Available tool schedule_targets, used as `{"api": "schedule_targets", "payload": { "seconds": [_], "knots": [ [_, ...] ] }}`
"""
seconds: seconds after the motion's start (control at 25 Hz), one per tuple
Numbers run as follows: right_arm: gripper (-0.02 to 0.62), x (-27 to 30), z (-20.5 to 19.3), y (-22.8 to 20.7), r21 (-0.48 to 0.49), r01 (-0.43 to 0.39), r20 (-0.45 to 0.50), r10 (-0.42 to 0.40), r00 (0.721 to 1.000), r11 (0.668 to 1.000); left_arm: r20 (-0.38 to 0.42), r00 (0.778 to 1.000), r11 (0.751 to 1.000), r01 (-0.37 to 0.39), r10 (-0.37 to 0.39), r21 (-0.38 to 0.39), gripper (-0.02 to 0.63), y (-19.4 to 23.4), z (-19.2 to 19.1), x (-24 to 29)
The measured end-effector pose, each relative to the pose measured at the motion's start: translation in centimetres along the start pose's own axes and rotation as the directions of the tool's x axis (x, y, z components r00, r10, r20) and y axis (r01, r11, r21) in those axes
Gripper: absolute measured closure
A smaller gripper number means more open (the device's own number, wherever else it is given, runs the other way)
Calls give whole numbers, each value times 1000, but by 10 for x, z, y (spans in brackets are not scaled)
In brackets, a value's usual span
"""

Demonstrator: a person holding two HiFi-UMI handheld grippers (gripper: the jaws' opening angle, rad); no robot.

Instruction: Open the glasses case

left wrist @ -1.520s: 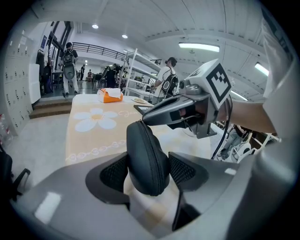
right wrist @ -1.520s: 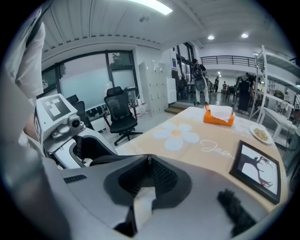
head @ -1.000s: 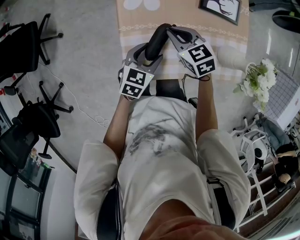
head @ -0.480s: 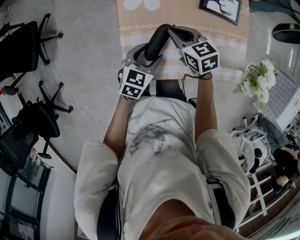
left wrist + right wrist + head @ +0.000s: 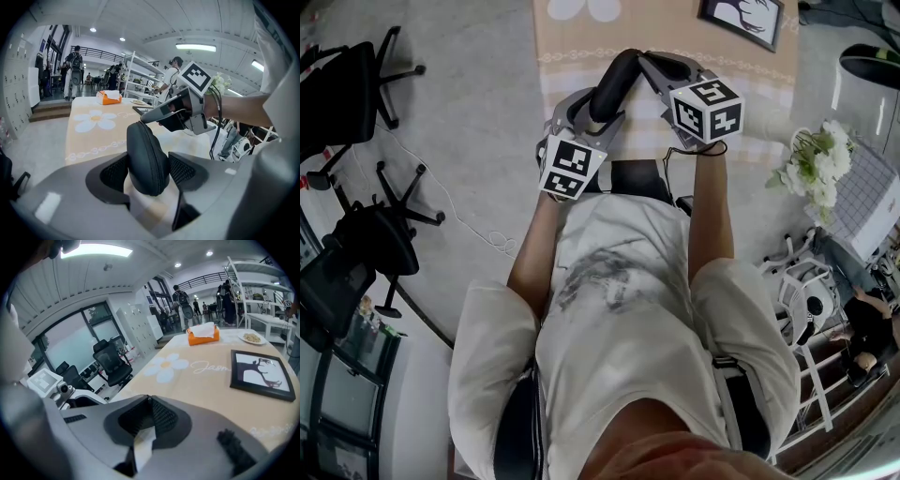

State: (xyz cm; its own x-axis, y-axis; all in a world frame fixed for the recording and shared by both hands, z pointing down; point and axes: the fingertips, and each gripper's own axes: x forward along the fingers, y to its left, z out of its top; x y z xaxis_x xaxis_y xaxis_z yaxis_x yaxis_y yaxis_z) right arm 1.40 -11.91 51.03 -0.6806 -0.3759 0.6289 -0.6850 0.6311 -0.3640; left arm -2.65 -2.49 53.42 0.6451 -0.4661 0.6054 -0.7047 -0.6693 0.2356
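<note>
- Zipper seam on the glasses case (image 5: 147, 157) shows only in the left gripper view, where it runs the case's length and faces the camera. The head view gives just a dark rounded bar.
- The left gripper (image 5: 149, 171) is clamped on the case's lower part, a ribbed pad (image 5: 115, 172) pressing each broad side.
- The right gripper (image 5: 148, 401) has its jaws together at the tips, plain in its own view. Past them lie the peach table (image 5: 201, 385) and a framed picture (image 5: 260, 369) at 3 o'clock.
- The left gripper view alone shows those tips at the case's upper end, at 1 o'clock from it; whether they touch cannot be told.
- In the head view the case hangs over the table's near edge. Its long axis runs from 7 o'clock, in the left jaws, up toward 1 o'clock.
</note>
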Motion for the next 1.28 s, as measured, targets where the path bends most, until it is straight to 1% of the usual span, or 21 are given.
{"api": "schedule_targets", "payload": {
  "seconds": [0.16,0.28,0.48,0.6,0.68,0.92,1.04,1.12,1.28],
  "knots": [
    [561,0,0,-3,19,9,6,-9,1000,1000,5,1000,1000,-1,1,3,327,0,0,0],
    [561,-1,0,-4,22,31,11,-32,999,999,3,1000,1000,-3,3,4,325,-1,1,1],
    [561,-3,0,3,-52,109,26,-108,994,993,-27,999,1000,-19,18,-17,325,-2,-12,2],
    [559,-6,-2,10,-64,119,43,-116,992,991,-15,1000,1000,-6,6,-24,324,-3,-9,3],
    [525,-7,-4,14,-66,121,49,-118,992,990,-9,1000,1000,0,0,-25,322,-3,-8,3],
    [471,-7,-7,21,-110,160,48,-155,987,981,-39,999,1000,-1,0,-25,313,-1,-15,4],
    [471,-6,-8,21,-131,176,47,-171,984,976,-45,999,1000,-2,1,-19,311,-1,-14,2],
    [471,-7,-9,21,-133,174,43,-169,985,976,-31,1000,1000,0,0,-10,311,-1,-9,-1],
    [471,-7,-12,21,-118,159,44,-155,987,980,37,999,1000,-6,6,-6,328,1,15,-15]
  ]
}}
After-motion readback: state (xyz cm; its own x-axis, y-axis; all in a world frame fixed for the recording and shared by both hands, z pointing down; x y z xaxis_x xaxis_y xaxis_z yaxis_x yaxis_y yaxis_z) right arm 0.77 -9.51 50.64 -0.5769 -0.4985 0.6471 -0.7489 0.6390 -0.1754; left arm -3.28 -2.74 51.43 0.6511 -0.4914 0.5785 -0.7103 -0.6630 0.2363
